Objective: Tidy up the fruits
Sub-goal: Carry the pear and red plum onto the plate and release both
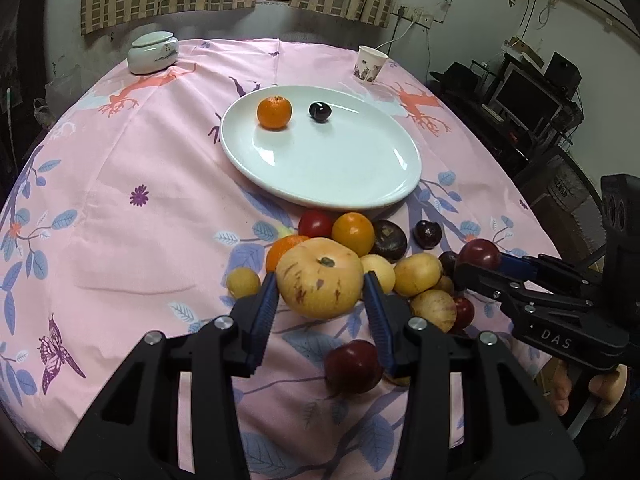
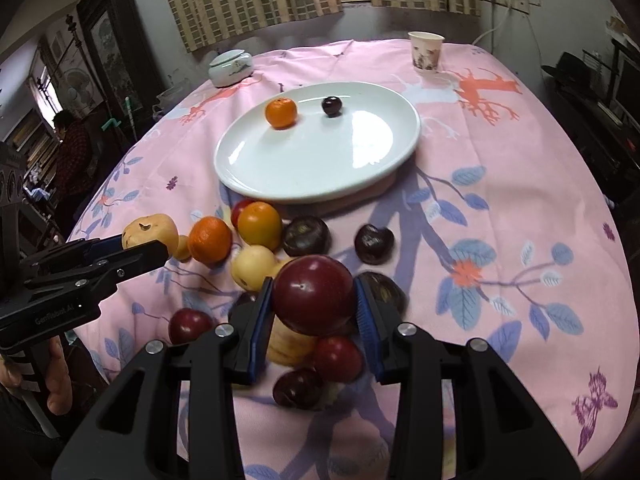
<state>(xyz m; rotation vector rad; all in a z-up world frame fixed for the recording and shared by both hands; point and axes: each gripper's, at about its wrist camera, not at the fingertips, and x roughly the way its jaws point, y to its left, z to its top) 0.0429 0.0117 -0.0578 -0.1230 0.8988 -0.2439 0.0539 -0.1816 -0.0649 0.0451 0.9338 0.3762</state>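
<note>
My left gripper (image 1: 321, 280) is shut on a large yellow fruit (image 1: 320, 286) with red flecks, held just above the heap of fruit (image 1: 384, 240) on the pink cloth. My right gripper (image 2: 314, 286) is shut on a dark red plum (image 2: 314, 294), also raised over the heap. In the left wrist view the plum (image 1: 480, 254) shows at the right, and in the right wrist view the yellow fruit (image 2: 150, 232) shows at the left. Beyond the heap a white oval plate (image 1: 340, 168) carries an orange (image 1: 274, 112) and a small dark fruit (image 1: 320, 111).
A lidded ceramic jar (image 1: 153, 52) stands at the far left of the table and a paper cup (image 1: 370, 65) at the far right. Loose oranges, dark plums and yellow fruits lie between plate and grippers. A person (image 2: 72, 140) sits beyond the table's left edge.
</note>
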